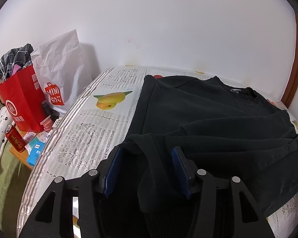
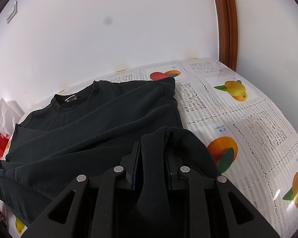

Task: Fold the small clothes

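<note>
A black sweatshirt (image 1: 208, 109) lies spread on the fruit-print tablecloth (image 1: 89, 130), its collar toward the wall. A raised fold of its near edge runs between the fingers of my left gripper (image 1: 147, 148). The blue pads (image 1: 111, 170) stand clear of the cloth on both sides, so this gripper is open. In the right wrist view the same sweatshirt (image 2: 99, 123) fills the left half. Another fold of its near edge stands up in my right gripper (image 2: 152, 148), filling the narrow gap and draping over the right finger; the pads appear to press on it.
The tablecloth (image 2: 248, 119) shows bare to the right of the garment. Left of the table stand a red paper bag (image 1: 21, 103), a white shopping bag (image 1: 61, 75), a red can (image 1: 14, 140) and small boxes. A white wall is close behind; a wooden door frame (image 2: 227, 23) stands at the right.
</note>
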Demonstrator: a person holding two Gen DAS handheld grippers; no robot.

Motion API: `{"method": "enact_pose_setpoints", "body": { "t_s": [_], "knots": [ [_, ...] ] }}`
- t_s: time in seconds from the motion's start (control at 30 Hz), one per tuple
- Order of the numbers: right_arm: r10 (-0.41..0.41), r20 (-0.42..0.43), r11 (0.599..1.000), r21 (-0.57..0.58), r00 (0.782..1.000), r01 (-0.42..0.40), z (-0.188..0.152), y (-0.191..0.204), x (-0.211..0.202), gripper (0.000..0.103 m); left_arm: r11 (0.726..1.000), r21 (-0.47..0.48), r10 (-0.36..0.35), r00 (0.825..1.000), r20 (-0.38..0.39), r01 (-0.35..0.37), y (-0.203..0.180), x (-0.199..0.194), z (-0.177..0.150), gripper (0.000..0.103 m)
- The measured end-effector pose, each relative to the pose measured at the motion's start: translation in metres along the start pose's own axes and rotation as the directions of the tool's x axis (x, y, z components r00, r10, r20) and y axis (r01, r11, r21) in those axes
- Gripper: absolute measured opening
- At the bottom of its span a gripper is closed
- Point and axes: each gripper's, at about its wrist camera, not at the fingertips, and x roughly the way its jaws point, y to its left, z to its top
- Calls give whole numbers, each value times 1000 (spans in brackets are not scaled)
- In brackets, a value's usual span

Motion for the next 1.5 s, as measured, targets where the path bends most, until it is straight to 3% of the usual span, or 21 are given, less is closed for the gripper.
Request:
{"method": "enact_pose_setpoints", "body": {
  "t_s": [0.1,0.23,0.37,0.63,0.83,0.93,1.07,1.27,1.4,1.47,1.5],
  "knots": [
    [21,15,1000,-1,1000,-21,-2,-1,-7,32,1000,-10,-11,1000,1,11,2,0,0,51],
    [99,64,995,4,993,-99,-4,-6,-23,63,1000,-14,-22,1000,16,22,2,-5,0,53],
    [75,196,996,-58,978,-64,-6,2,-48,69,998,-33,-56,998,35,57,4,-11,1,58],
    [3,138,1000,-5,990,-3,-12,-21,-71,69,984,-116,-135,991,3,134,17,-10,2,59],
    [-86,44,991,103,995,81,-25,-64,-77,67,987,-128,-95,995,20,97,29,-14,7,59],
    [-17,-26,989,147,1000,21,-30,-78,-71,57,981,-174,-90,996,-13,87,44,-11,11,59],
    [83,-70,984,161,994,-71,-38,-80,-67,57,966,-220,-152,986,-68,133,59,-16,3,59],
    [105,-109,987,135,989,-90,-46,-65,-50,57,981,-165,-119,987,-110,100,66,-25,-16,58],
    [121,-118,981,169,986,-100,-46,-67,-43,56,973,-165,-191,967,-170,163,72,-23,-31,57],
    [133,-117,977,180,984,-111,-47,-68,-43,51,976,-133,-197,962,-189,174,66,-21,-34,52],
    [152,-117,975,182,981,-130,-47,-68,-42,41,974,-130,-207,959,-194,184,62,-20,-36,46]
  ]
}}
